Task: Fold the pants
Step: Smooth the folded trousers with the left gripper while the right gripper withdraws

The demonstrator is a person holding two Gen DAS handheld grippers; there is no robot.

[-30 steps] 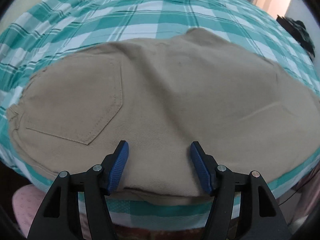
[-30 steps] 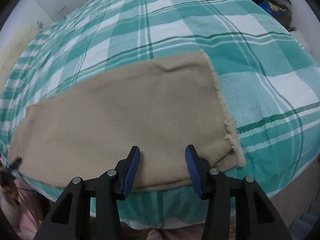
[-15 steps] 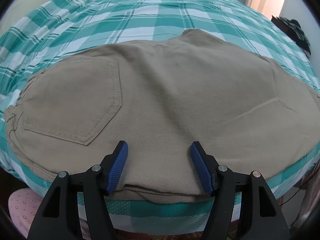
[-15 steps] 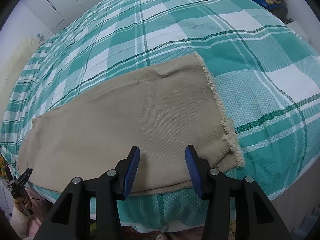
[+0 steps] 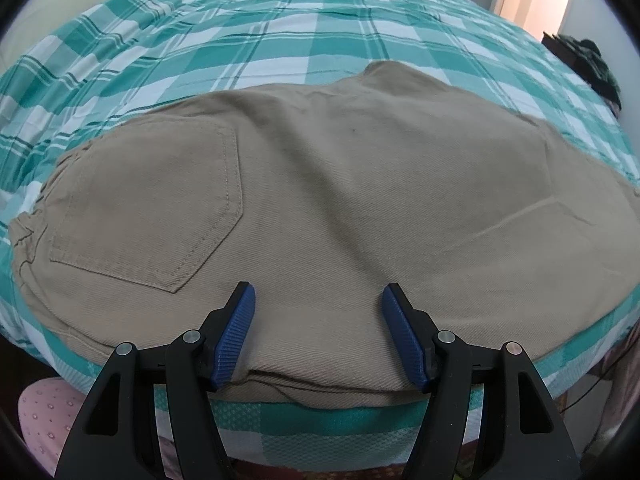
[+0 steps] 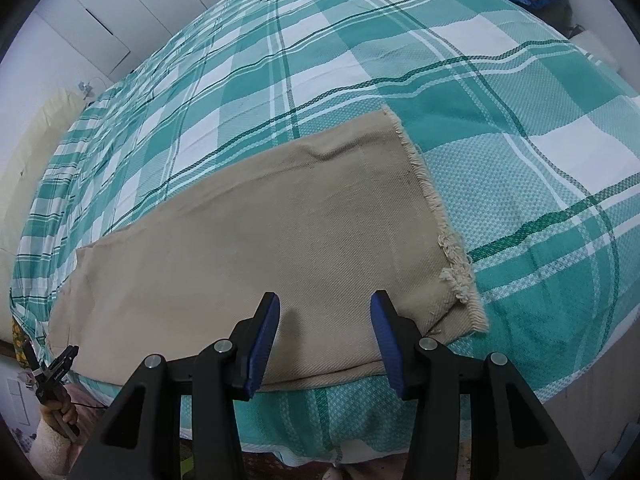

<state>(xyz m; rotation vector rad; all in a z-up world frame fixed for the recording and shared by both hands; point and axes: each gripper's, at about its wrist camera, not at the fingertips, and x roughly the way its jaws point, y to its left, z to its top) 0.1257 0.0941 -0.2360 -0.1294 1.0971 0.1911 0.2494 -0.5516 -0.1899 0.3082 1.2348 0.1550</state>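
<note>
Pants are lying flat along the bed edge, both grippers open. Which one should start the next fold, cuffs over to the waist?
Probably right. The right gripper is open just above the pants beside the frayed cuff; the left gripper sits at the seat by the back pocket.

Your left gripper [image 5: 318, 334] points forward with its two blue-padded fingers [image 5: 236, 336] spread wide, nothing between them. Your right gripper [image 6: 325, 342] is posed the same way, fingers [image 6: 262, 340] parted and holding nothing. In the right wrist view, your left hand shows low at the left edge.
</note>
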